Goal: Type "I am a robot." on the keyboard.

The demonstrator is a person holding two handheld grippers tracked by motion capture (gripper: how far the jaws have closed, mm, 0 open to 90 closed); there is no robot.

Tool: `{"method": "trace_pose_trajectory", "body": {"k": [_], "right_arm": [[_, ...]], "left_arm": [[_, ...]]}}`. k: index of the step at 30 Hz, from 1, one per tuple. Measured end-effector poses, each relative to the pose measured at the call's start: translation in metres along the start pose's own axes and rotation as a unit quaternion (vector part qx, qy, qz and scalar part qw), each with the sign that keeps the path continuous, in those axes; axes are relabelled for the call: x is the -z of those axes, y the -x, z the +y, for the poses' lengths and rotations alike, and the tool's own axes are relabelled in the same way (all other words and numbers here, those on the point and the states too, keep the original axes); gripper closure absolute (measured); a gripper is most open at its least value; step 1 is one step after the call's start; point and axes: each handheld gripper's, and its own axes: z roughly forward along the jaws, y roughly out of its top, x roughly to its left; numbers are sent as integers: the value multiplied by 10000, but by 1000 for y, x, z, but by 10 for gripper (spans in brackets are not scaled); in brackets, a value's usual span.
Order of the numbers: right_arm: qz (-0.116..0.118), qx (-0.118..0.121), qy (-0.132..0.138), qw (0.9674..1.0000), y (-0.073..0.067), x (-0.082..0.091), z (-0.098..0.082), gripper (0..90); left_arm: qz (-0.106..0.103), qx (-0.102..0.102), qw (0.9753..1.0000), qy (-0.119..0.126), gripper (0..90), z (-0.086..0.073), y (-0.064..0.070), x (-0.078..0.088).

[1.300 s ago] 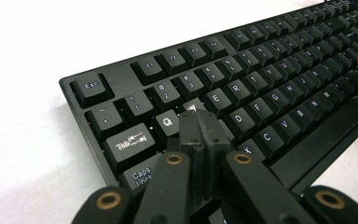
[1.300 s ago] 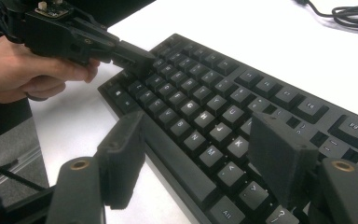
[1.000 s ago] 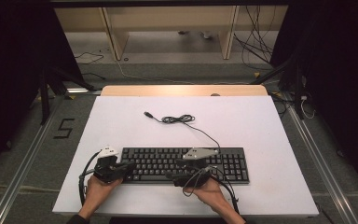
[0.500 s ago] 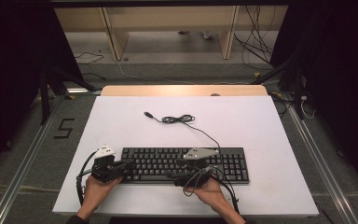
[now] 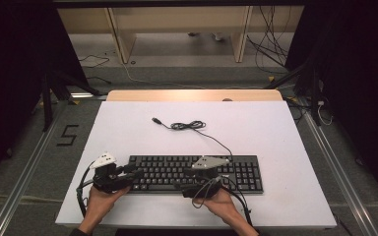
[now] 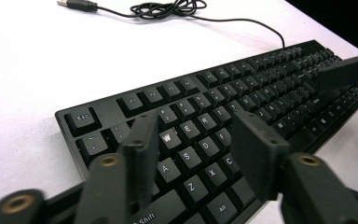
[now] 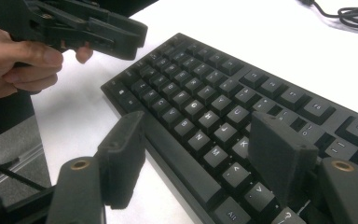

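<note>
A black keyboard (image 5: 197, 173) lies flat near the front of the white table (image 5: 128, 132). Its cable (image 5: 191, 126) runs to a coil and a loose USB plug farther back. My left gripper (image 5: 136, 173) hovers over the keyboard's left end. In the left gripper view that gripper (image 6: 196, 135) is open above the W, E, S and D keys; its jaws have just been opening, with nothing gripped. My right gripper (image 5: 187, 187) sits at the keyboard's front edge. In the right gripper view it (image 7: 200, 140) stands open over the keyboard (image 7: 205, 93) with nothing held.
The table's wooden far edge (image 5: 192, 95) borders a floor with loose cables. A metal rail (image 5: 29, 162) runs along the left side. The person's left hand (image 7: 23, 58) holds the left gripper (image 7: 121, 35) just off the keyboard's corner.
The left gripper has shifted slightly to the left and its jaws have spread apart. The right gripper and the keyboard have stayed where they were.
</note>
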Motion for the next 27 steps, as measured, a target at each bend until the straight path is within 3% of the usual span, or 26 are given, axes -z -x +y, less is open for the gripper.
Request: {"method": "trace_pose_trajectory", "body": {"k": [7, 18, 27], "right_arm": [[30, 54, -47, 10000, -1, -3, -2, 437], [-28, 157, -236, 9996, -3, -10, -8, 758], [5, 224, -385, 9990, -5, -16, -11, 870]], "left_arm": [[-127, 46, 9998, 170, 406, 0, 1, 4], [-192, 28, 9996, 221, 347, 0, 3, 6], [-199, 18, 9995, 232, 334, 0, 4, 6]]}}
